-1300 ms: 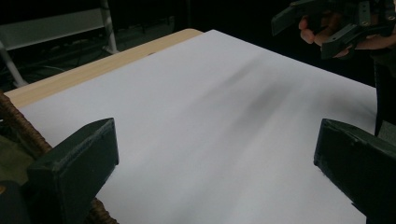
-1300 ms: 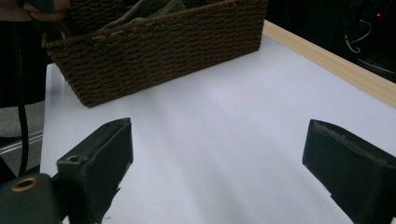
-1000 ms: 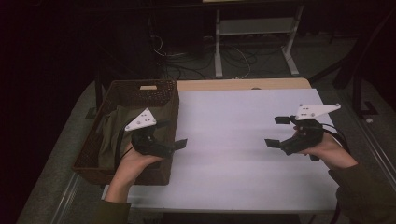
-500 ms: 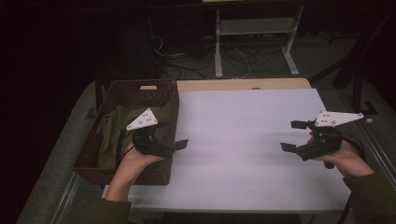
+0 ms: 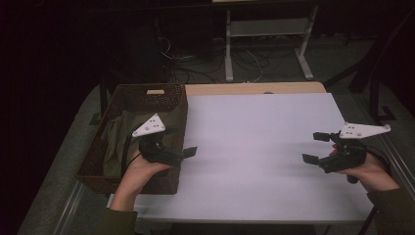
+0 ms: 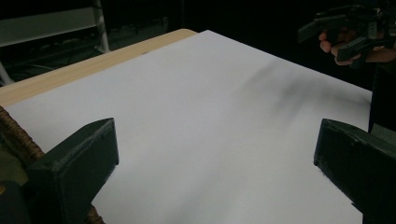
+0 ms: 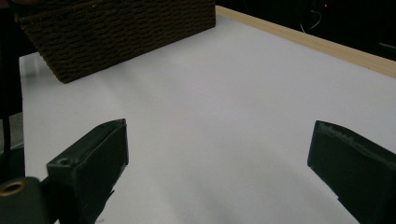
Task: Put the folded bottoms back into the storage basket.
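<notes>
My left gripper (image 5: 180, 142) hovers over the right wall of a brown woven basket (image 5: 128, 94) at the table's left side. Its jaws stand wide open with nothing between them, as the left gripper view (image 6: 215, 154) confirms. An olive green cloth (image 5: 116, 139) lies inside the basket. Over the white table top (image 5: 254, 142), near its right edge, my right gripper (image 5: 314, 147) is held open and empty, jaws pointing left. In the right gripper view (image 7: 219, 149) those jaws frame bare white surface, with the basket (image 7: 116, 28) farther off.
A light wooden strip (image 5: 254, 88) runs along the table's far edge. A white metal stand (image 5: 266, 29) and loose cables (image 5: 244, 61) sit on the floor beyond it. The far-off right gripper (image 6: 355, 30) appears in the left gripper view.
My right gripper has moved to the right and slightly nearer, toward the table's right edge. The left gripper has stayed over the basket wall. Both remain open.
</notes>
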`<state>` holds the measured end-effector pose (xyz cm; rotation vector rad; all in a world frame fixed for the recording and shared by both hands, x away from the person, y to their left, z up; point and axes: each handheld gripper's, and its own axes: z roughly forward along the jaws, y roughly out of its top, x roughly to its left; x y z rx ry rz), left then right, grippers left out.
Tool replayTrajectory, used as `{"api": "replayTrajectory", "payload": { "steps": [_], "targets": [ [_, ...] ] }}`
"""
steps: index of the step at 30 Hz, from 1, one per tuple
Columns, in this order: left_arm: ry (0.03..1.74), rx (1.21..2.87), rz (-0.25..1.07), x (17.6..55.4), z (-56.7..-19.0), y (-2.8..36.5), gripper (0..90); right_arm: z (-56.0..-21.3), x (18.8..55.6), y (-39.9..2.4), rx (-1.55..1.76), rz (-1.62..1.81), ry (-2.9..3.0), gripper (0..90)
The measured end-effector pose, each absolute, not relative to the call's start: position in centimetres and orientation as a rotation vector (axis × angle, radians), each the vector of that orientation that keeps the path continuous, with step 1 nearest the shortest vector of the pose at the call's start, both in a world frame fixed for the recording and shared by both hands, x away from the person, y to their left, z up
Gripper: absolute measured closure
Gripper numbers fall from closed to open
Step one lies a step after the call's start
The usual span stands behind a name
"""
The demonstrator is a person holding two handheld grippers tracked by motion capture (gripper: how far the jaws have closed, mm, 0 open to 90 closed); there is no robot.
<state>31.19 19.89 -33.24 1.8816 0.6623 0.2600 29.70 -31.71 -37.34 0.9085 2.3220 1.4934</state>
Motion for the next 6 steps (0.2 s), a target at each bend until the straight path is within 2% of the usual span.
{"api": "replayTrajectory", "payload": {
  "steps": [6],
  "targets": [
    [0.664, 1.883, 0.259, 31.21, -33.24, 19.88, 0.0, -37.44, 29.63, -31.83, 0.904, 1.497, 2.325, 5.4]
  ]
}}
